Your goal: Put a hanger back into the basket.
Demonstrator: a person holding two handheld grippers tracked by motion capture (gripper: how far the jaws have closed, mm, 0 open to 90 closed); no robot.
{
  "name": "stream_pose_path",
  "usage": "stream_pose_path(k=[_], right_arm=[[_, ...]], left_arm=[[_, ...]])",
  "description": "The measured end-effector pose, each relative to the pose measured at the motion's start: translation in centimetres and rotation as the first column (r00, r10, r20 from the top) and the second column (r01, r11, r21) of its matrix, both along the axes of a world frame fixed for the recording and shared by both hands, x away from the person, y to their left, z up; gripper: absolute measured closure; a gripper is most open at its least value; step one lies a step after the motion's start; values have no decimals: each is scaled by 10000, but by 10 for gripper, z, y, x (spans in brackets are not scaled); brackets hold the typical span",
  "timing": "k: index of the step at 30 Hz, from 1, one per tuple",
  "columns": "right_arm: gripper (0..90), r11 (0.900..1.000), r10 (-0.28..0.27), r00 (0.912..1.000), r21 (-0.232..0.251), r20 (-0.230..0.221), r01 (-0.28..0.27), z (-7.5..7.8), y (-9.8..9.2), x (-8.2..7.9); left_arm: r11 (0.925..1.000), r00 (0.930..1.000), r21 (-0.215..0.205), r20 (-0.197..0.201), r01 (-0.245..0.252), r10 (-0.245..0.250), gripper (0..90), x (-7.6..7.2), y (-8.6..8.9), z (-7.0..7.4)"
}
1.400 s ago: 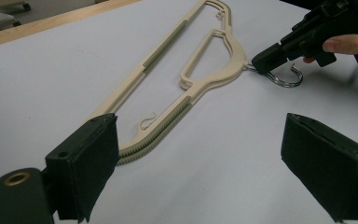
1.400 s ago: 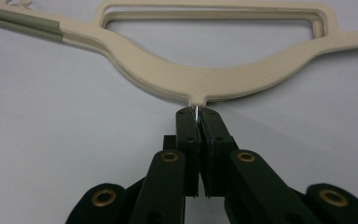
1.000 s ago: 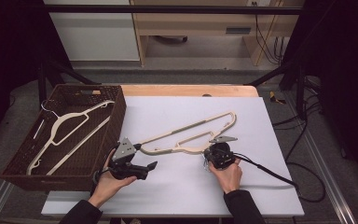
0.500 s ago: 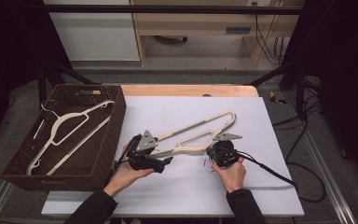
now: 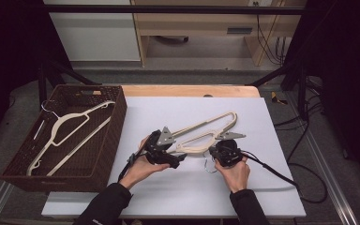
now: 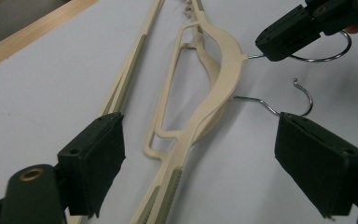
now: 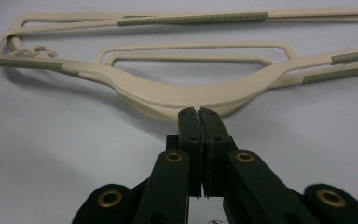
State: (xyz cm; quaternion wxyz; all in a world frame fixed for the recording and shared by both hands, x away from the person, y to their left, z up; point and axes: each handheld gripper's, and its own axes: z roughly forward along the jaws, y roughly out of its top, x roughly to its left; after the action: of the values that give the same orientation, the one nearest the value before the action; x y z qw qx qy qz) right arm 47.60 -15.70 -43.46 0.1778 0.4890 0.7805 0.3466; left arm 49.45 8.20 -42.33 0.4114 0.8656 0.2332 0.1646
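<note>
Cream plastic hangers point(image 5: 206, 133) were seen stacked on the white desk point(image 5: 272, 187) from above. The left gripper point(image 6: 200, 158) was spread wide around them, jaws just closing. The right gripper point(image 7: 199, 116) was clamped on a wire hook.

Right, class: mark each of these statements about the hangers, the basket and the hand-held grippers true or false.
1. The right hand-held gripper is shut on a hanger's wire hook. True.
2. The left hand-held gripper is clamped on a hanger. False: its jaws, which have just been closing slightly, stand open around the hangers.
3. The basket is empty. False: a hanger lies in it.
4. Two hangers lie stacked on the white table. True.
</note>
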Motion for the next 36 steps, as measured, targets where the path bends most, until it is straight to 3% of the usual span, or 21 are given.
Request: stream_pose_path(k=[15, 18, 22, 28, 36], right_arm=[[894, 9999, 128, 9999, 104, 102, -129, 5, -1, -2], [894, 9999, 110, 9999, 123, 130, -112, 6, -1, -2], [894, 9997, 152, 9998, 194, 105, -154, 7, -1, -2], [894, 9996, 176, 9998, 232, 124, -179, 8, -1, -3], [892, 9994, 272, 9995, 205, 155, -275, 9, -1, -3]], left_arm=[[9954, 9989, 902, 294, 333, -361, 304, 16, -24, -19], [9897, 9975, 1343, 448, 489, -554, 331, 19, -30, -24], [9883, 9963, 1408, 552, 582, -666, 385, 21, -40, -28], [9790, 9928, 1887, 760, 769, -927, 468, 23, -51, -35], [9738, 9934, 2108, 570, 856, -997, 643, 25, -52, -38]])
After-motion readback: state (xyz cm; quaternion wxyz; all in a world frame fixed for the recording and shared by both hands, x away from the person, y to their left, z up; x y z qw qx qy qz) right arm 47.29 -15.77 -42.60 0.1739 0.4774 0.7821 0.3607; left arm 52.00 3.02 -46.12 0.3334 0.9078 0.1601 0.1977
